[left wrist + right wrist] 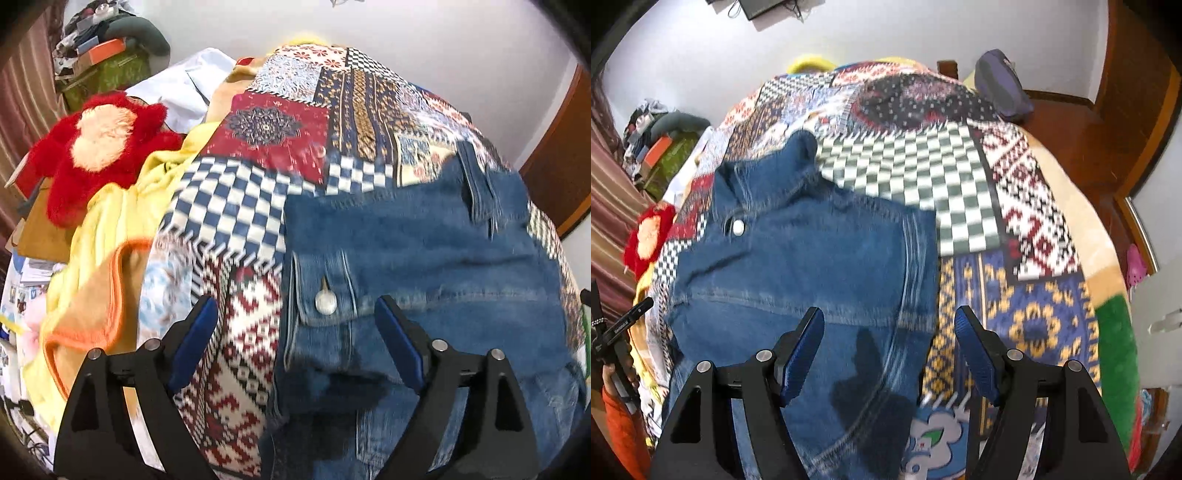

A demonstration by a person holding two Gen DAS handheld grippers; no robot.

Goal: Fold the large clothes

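Denim garment (424,251) is spread on patchwork bedcover (236,206), centre to lower right of left wrist frame, so flat surface is given for folding. Metal button (325,301) is seen at lower centre. Left gripper (295,339) is held wide apart, nothing gripped, above button edge. Right gripper (890,354) is likewise spread, empty, over garment's right border (916,266); grasp at both sides is probably intended. Red plush toy (99,147) is left aside, upper left.

Both black two-finger grippers with blue pads — left gripper (291,339) and right gripper (889,350) — sit low in frame, jaws spread wide, gripping nothing.
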